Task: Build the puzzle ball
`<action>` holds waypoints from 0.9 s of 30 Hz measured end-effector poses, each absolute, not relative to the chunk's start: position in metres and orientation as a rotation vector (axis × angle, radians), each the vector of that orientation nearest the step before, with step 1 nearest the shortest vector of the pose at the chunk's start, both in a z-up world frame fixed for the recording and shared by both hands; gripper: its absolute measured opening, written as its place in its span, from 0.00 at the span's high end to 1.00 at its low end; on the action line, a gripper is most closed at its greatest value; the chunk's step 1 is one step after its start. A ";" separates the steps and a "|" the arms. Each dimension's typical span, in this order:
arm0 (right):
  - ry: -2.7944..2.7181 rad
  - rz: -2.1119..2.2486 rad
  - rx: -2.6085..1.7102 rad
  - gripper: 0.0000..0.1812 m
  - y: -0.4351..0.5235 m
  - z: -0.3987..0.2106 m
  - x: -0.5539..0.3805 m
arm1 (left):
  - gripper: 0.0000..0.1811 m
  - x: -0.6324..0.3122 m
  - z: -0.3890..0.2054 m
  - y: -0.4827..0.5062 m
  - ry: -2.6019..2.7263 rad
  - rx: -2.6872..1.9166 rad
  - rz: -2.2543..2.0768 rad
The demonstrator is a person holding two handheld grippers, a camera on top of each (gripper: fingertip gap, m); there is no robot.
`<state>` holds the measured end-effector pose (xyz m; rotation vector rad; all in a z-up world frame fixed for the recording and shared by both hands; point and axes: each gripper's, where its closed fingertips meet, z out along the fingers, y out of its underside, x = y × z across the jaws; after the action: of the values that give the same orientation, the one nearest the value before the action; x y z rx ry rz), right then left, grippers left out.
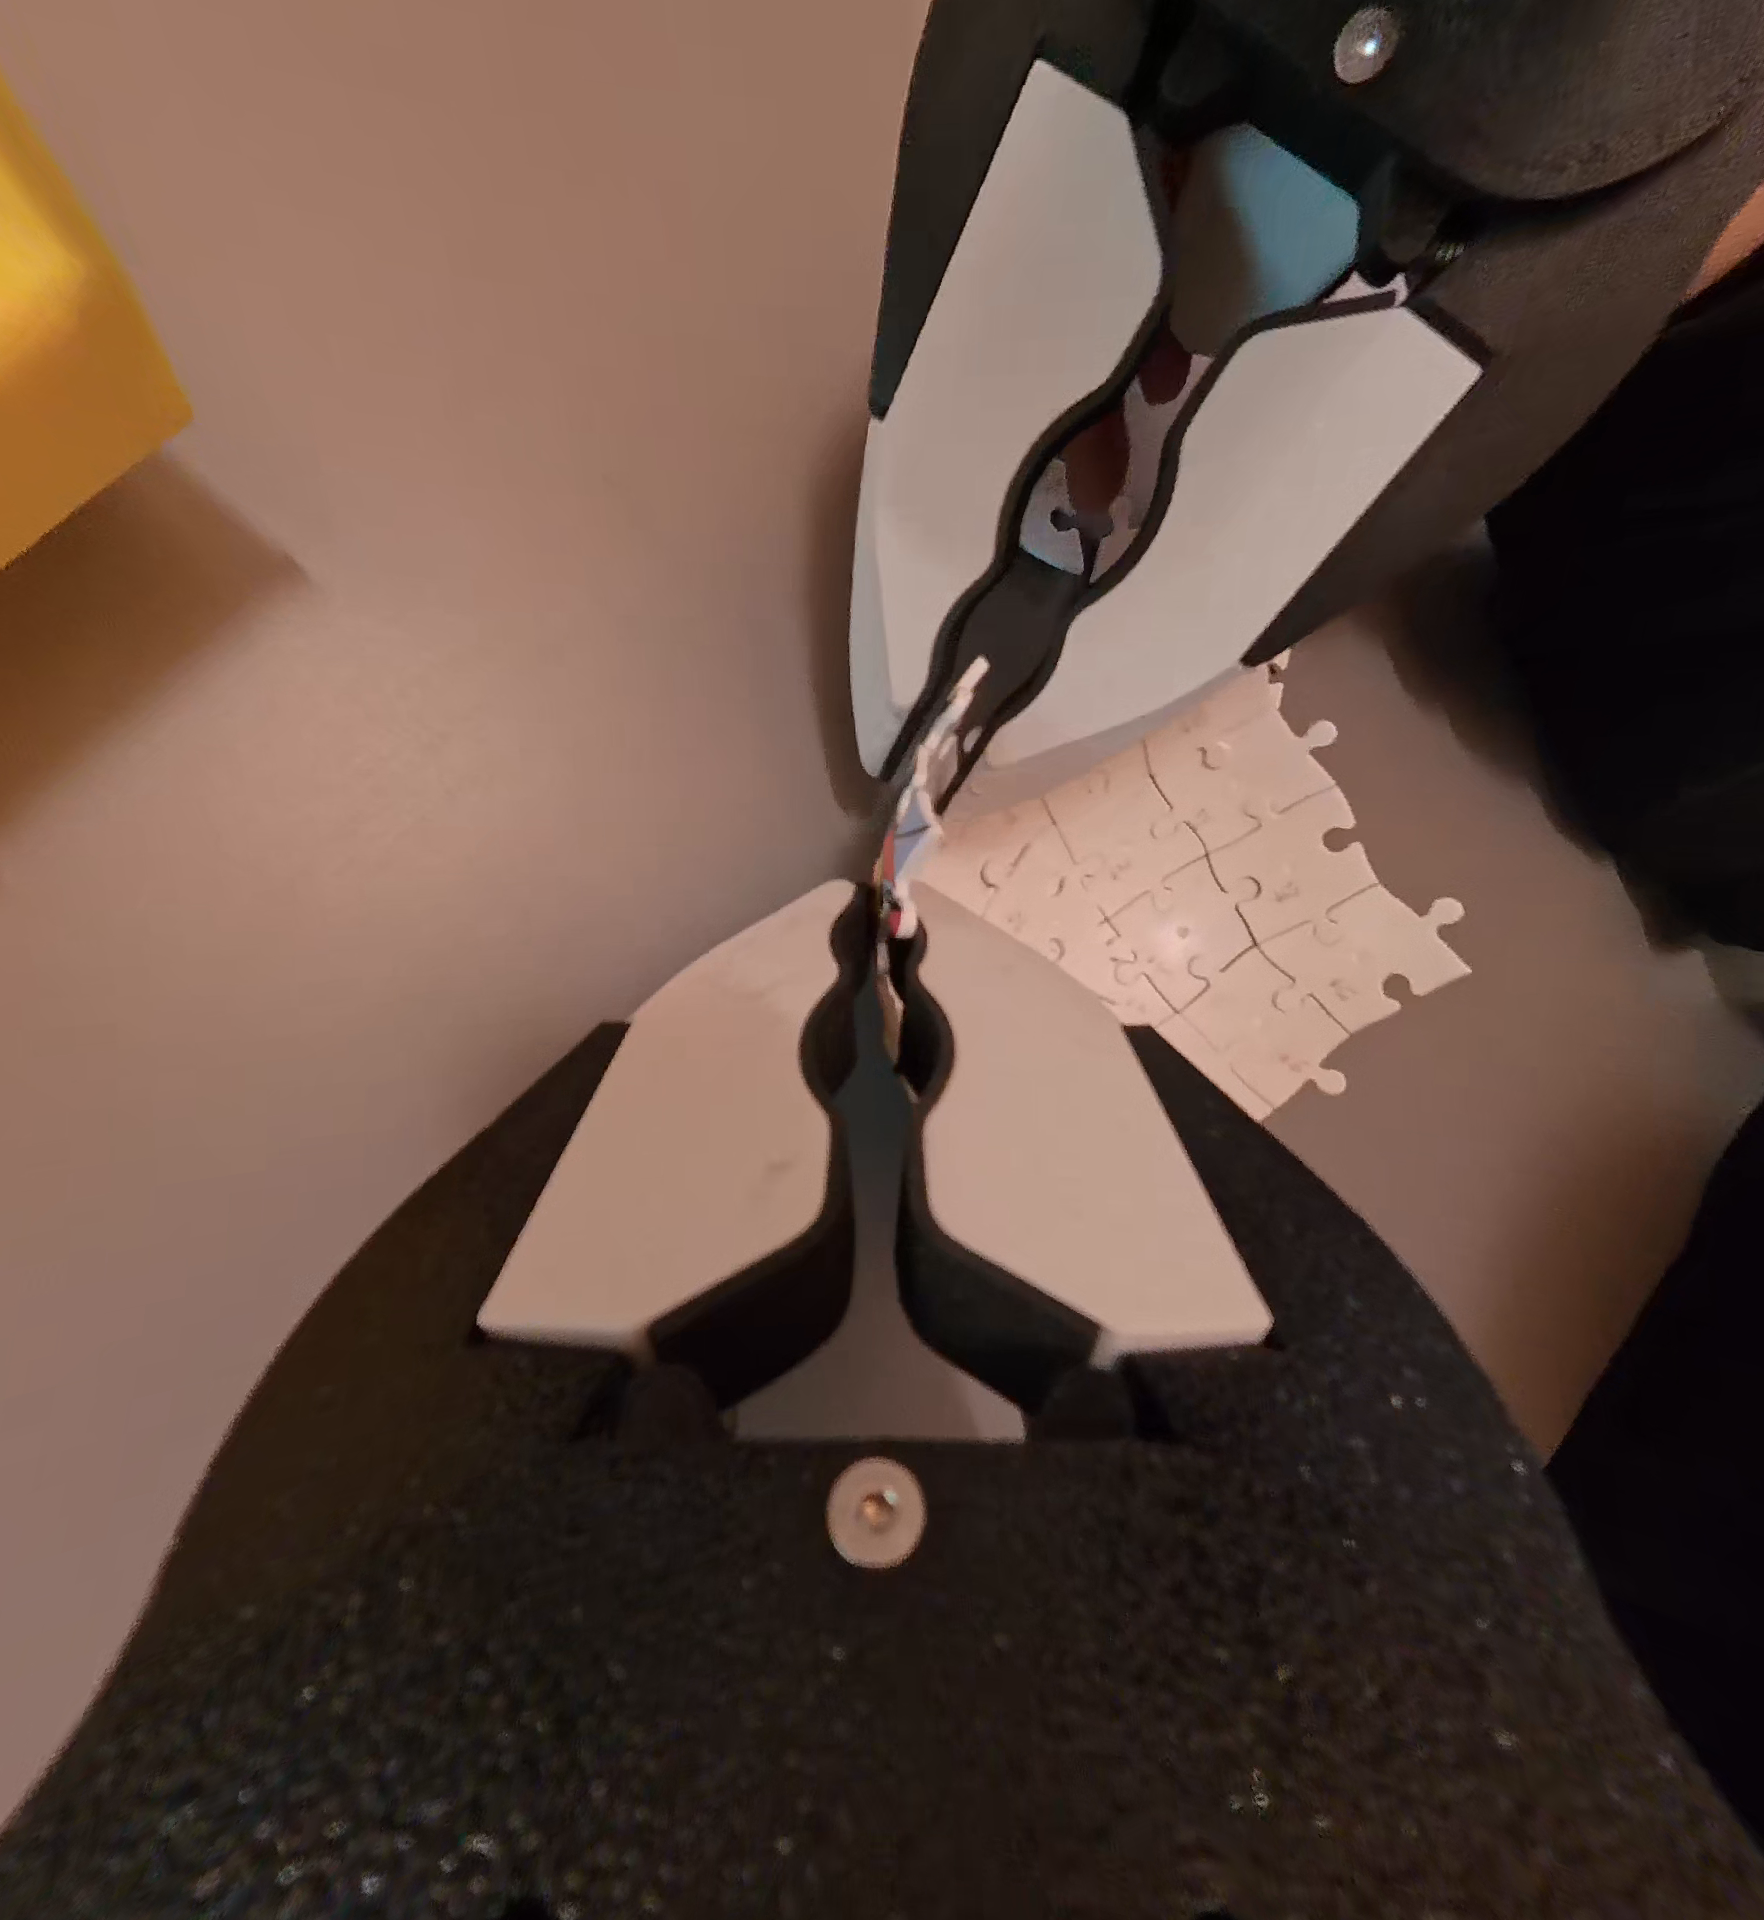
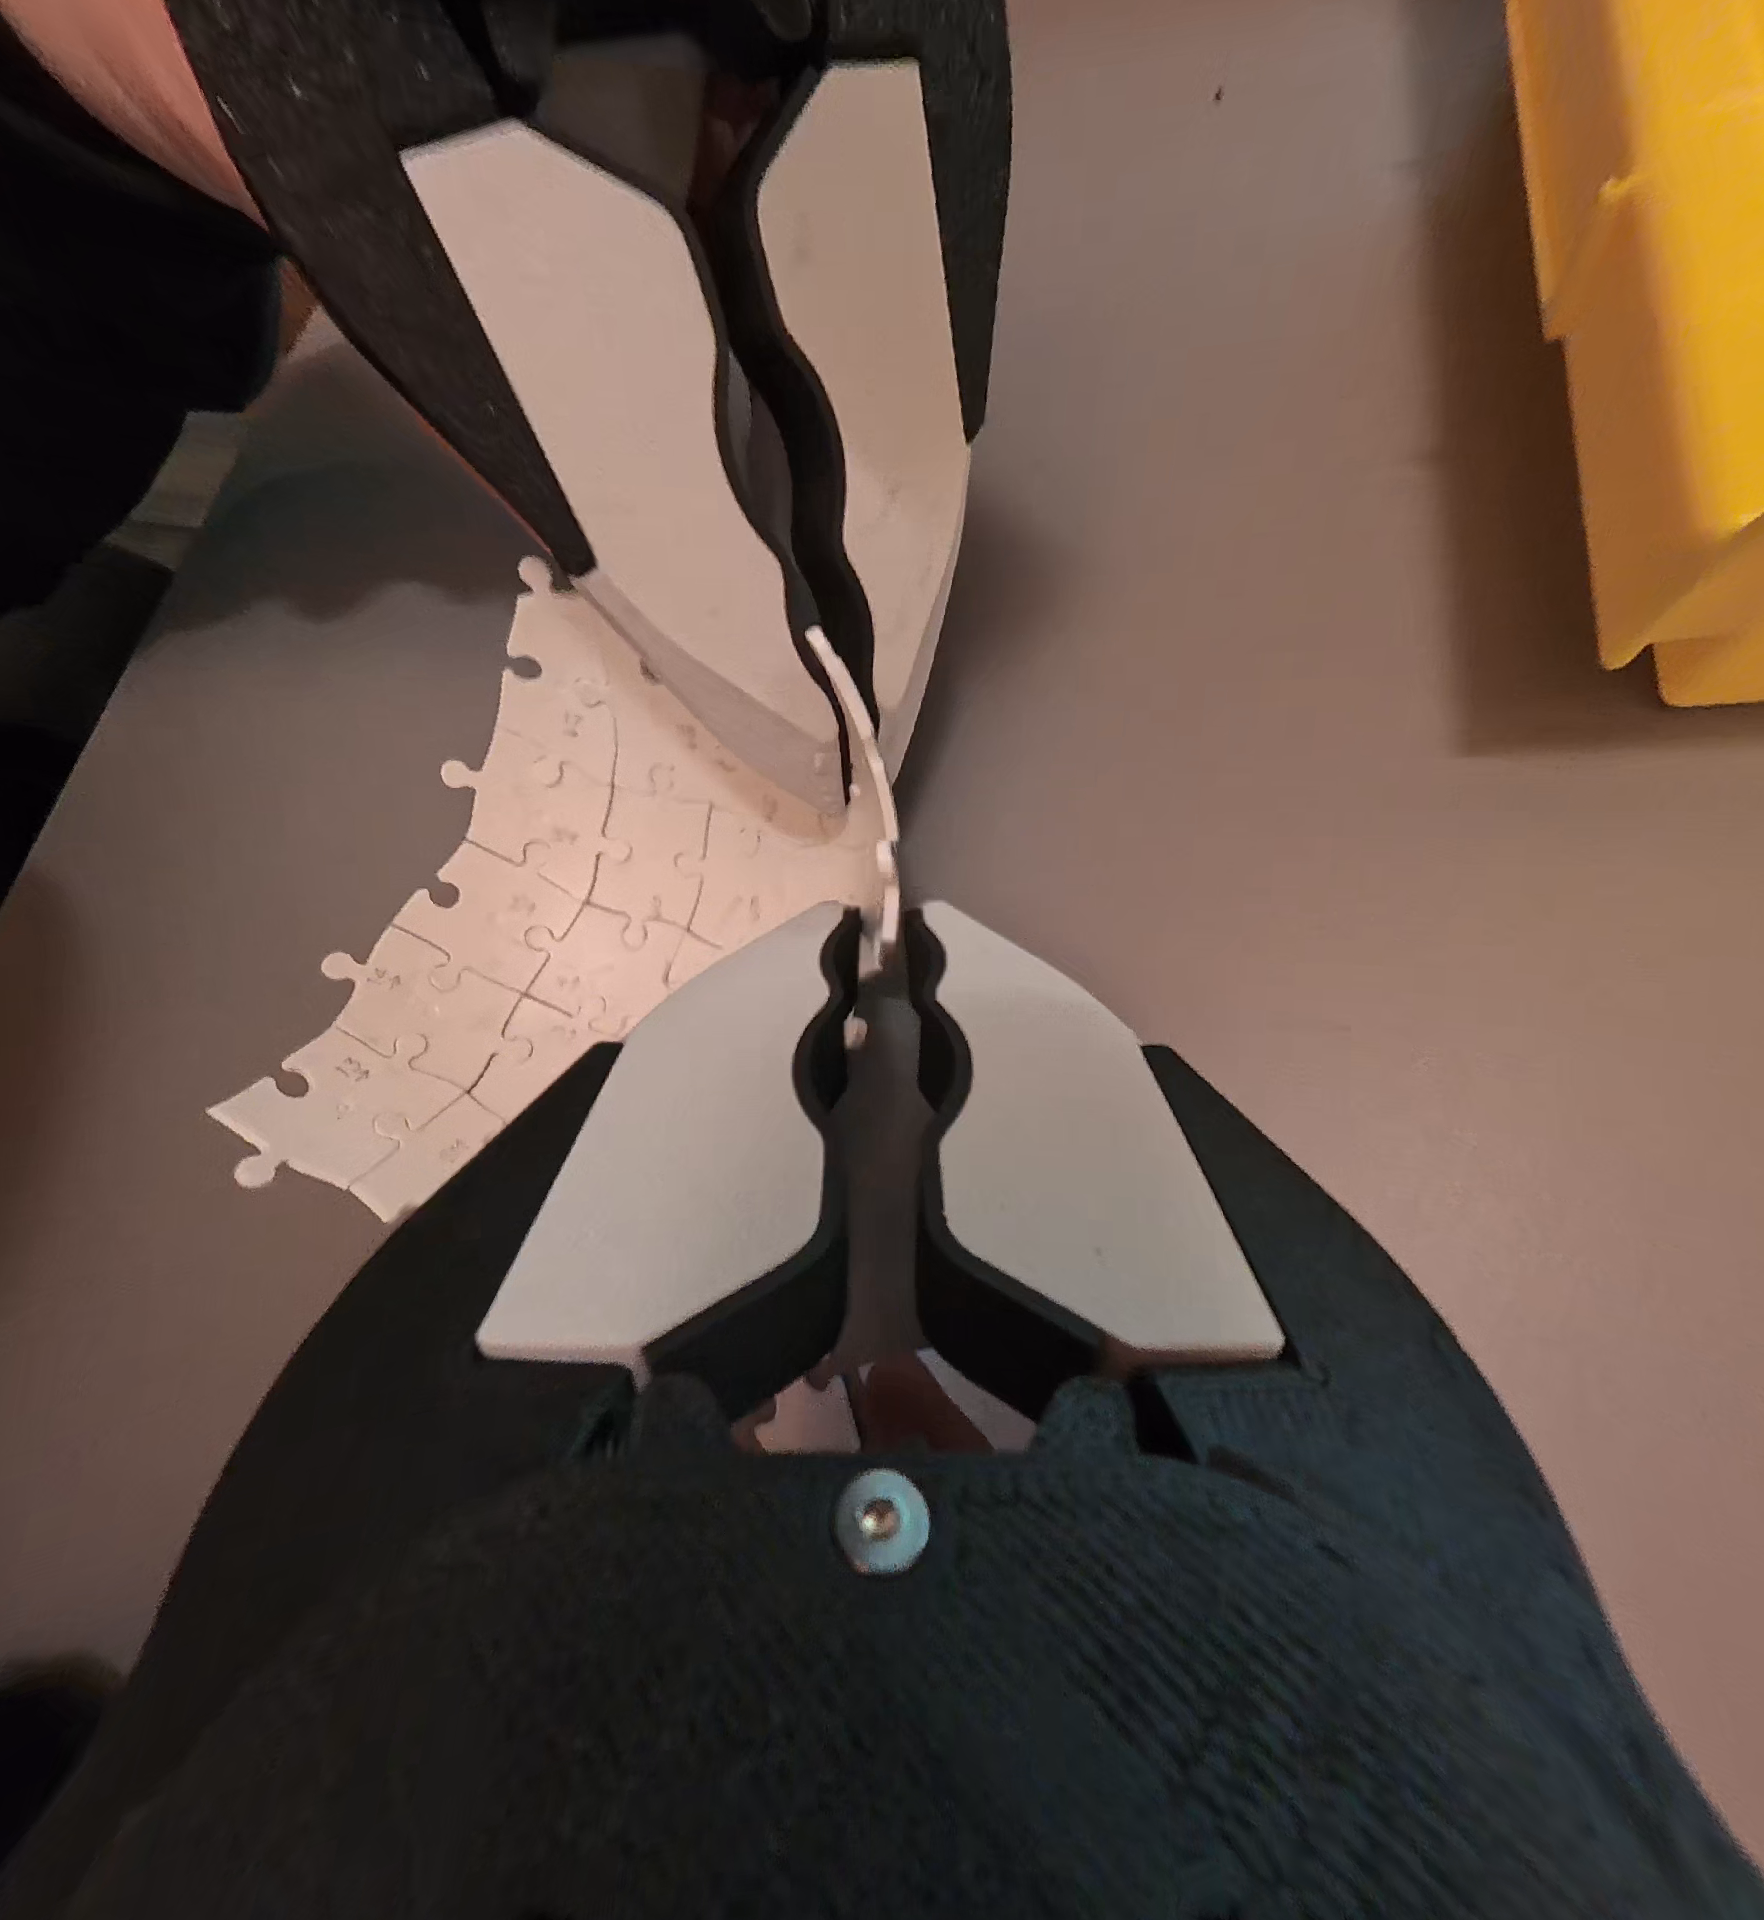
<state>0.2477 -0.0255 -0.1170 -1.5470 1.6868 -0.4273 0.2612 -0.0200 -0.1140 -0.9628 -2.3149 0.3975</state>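
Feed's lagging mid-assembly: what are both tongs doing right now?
Left tongs: closed on the curved puzzle strip.
Right tongs: closed on the same strip's other end, held above the table.

- A bright yellow moulded plastic bin (image 2: 1688, 343) stands at about two o'clock in the right wrist view; its stepped, angular wall faces the camera, and it rests on the table, casting a shadow leftward.
- The same yellow bin (image 1: 16, 343) shows at ten o'clock in the left wrist view (blurred, only a corner in frame), with a dark shadow under it.
- A smooth, matte beige-grey table top (image 1: 462, 644) fills the background in both views (image 2: 1325, 831).
- Dark black fabric (image 1: 1709, 665), perhaps a person's clothing, lies at three o'clock in the left wrist view.
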 end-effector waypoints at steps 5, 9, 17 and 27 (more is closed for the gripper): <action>1.676 -0.446 -1.589 0.96 -0.026 -0.117 0.246 | 0.99 0.262 -0.112 -0.022 -2.322 -0.973 0.423; 1.664 -0.485 -1.618 0.97 -0.027 -0.114 0.246 | 0.99 0.261 -0.109 -0.023 -2.313 -0.976 0.439; 1.756 -0.387 -1.485 0.98 -0.030 -0.115 0.244 | 0.99 0.260 -0.110 -0.025 -2.316 -0.988 0.467; 1.798 -0.362 -1.361 0.92 -0.037 -0.120 0.246 | 0.99 0.262 -0.113 -0.025 -2.317 -1.045 0.463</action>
<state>0.2462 -0.0366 -0.1200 -1.3610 1.7981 -0.3622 0.2624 -0.0247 -0.1133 -1.0450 -2.3165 0.4629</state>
